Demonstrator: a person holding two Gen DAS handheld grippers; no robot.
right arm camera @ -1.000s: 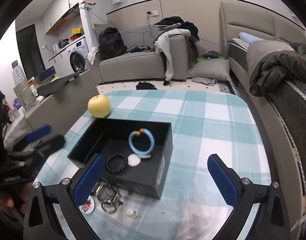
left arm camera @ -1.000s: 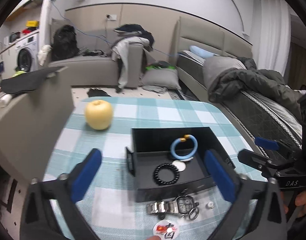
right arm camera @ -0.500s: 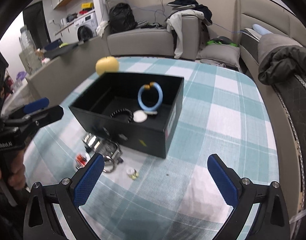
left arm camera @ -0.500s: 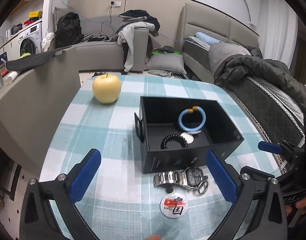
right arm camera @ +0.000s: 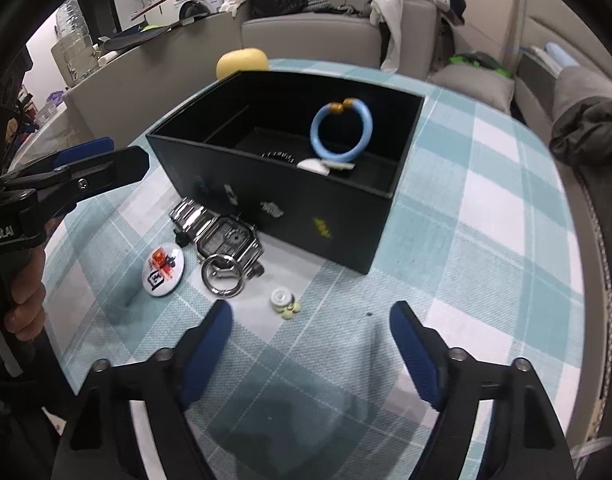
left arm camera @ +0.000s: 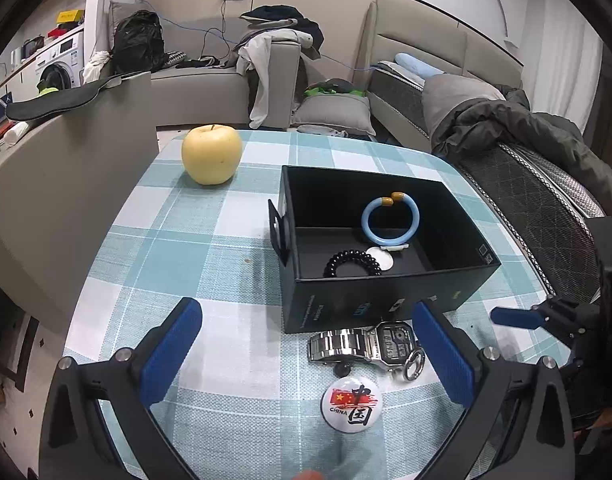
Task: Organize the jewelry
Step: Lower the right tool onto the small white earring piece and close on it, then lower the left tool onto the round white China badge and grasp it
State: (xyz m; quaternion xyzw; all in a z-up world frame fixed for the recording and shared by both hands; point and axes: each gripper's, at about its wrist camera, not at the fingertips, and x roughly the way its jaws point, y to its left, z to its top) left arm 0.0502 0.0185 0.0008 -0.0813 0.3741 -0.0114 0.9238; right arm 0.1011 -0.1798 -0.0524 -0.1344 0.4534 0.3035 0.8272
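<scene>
Both grippers' fingers apart, empty; best lowered squarely over watch [left arm camera: 372, 345] beside black box [left arm camera: 390, 300], clear of ring [right arm camera: 224, 275]

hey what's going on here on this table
A person holds two open grippers, left gripper and right gripper, over a checked tablecloth, neither gripping anything. A black box already holds a blue bangle and a black bead bracelet. A silver watch, a ring and a badge lie outside it.
</scene>
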